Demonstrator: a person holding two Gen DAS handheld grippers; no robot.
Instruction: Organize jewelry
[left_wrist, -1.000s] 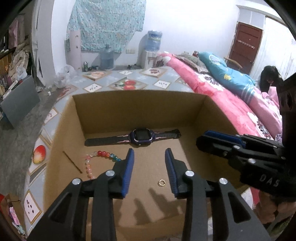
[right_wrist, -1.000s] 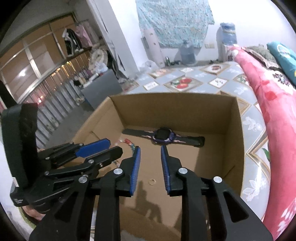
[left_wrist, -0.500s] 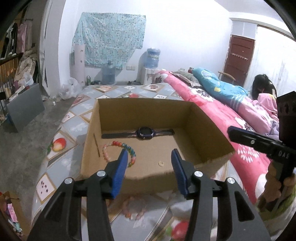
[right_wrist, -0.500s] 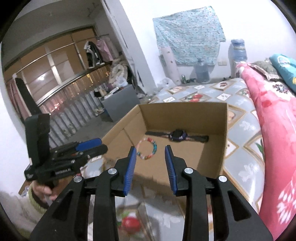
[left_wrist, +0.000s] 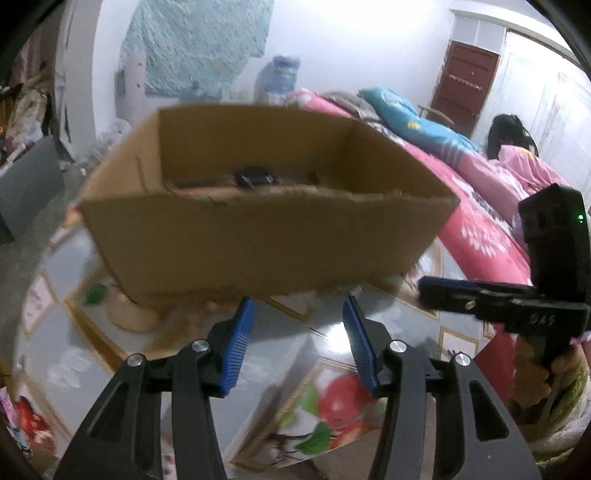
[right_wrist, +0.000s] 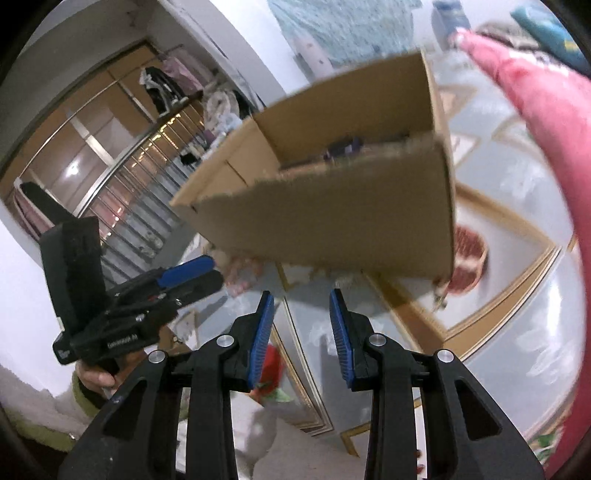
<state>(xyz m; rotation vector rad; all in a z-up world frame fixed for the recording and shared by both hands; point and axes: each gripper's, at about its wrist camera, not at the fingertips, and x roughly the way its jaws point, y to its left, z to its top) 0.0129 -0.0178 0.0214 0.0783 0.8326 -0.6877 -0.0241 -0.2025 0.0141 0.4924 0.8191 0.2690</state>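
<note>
An open cardboard box (left_wrist: 258, 236) stands on the patterned tablecloth; it also shows in the right wrist view (right_wrist: 351, 218). A dark watch (left_wrist: 255, 177) lies inside near the back wall, partly hidden by the front wall, and shows in the right wrist view (right_wrist: 343, 147) too. My left gripper (left_wrist: 297, 343) is open and empty, low in front of the box. My right gripper (right_wrist: 301, 332) is open and empty, also in front of the box. Each gripper shows in the other's view: the right one (left_wrist: 480, 295), the left one (right_wrist: 177, 277). The bracelet and ring are hidden.
The tablecloth (left_wrist: 332, 369) has fruit pictures and gold-framed tiles. A pink bed cover (left_wrist: 480, 206) lies to the right, with a person (left_wrist: 509, 136) behind it. A grey cabinet (left_wrist: 26, 177) stands at left. The view is motion-blurred.
Both grippers have drawn back out of the box and dropped low in front of it. The box's front wall now hides most of its contents. Both stay open.
</note>
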